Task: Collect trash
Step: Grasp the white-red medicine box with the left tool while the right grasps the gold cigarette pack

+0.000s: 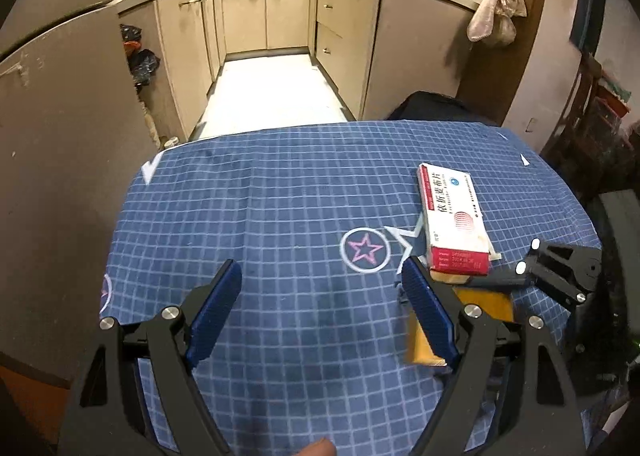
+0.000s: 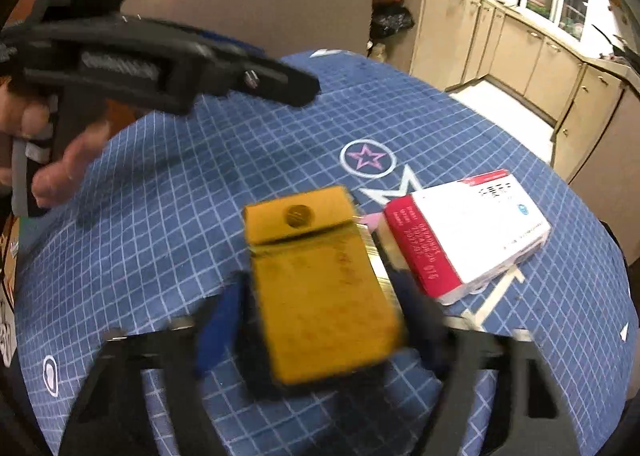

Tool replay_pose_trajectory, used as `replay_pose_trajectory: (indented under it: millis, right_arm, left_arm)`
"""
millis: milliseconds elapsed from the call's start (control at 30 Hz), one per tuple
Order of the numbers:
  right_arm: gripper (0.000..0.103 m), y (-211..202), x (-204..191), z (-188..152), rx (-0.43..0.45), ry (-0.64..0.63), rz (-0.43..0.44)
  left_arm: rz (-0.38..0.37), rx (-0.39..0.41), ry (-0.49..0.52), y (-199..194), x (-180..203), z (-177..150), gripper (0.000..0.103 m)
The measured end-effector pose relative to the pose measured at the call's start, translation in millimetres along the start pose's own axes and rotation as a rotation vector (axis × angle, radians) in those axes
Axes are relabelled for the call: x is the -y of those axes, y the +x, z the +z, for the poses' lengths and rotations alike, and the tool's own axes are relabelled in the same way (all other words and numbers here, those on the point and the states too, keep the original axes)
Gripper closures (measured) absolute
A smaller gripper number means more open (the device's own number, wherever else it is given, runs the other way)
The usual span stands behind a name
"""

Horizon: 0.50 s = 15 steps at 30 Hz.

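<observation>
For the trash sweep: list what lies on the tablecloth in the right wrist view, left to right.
Small circle mark → yellow box between the right gripper jaws → red and white medicine box.

boxes counted on the checked cloth point(image 1: 280, 216): 2 | yellow box point(image 2: 320, 288): 1, lower centre of frame | red-and-white box point(image 2: 464, 232): 1, right of centre | grippers seen: 2 | circled stars printed on cloth: 1 fully seen

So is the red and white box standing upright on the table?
No, the red and white box lies flat on the blue checked tablecloth.
</observation>
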State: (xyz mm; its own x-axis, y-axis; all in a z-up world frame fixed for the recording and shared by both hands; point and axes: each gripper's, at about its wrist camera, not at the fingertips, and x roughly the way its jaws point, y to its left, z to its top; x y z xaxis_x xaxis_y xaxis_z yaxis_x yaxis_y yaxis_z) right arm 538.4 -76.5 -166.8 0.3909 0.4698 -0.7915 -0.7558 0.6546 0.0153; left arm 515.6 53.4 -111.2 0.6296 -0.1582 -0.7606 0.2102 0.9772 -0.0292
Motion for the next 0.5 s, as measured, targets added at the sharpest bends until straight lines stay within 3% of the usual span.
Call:
replay_pose_trajectory:
  millis: [200,333,500]
  right_arm:
    - [0.044,-33.6,0.7,-28.7,0.044,0.077,-0.061]
    - [0.045,-72.5,13.4,-64.5,0.062,0.197,-0.109]
    - [0.045,-119.3,39.1,-113.1,0.111,0.377,-0.237]
  left_arm:
    - [-0.010,-0.003,0.035,11.9,25.0,10.3,0.024]
    - [-0.034,-0.019,0.070,28.7,50.0,16.7,0.024]
    - [-0.037,-0.026,0.106,52.8,89.0,22.7,0.023]
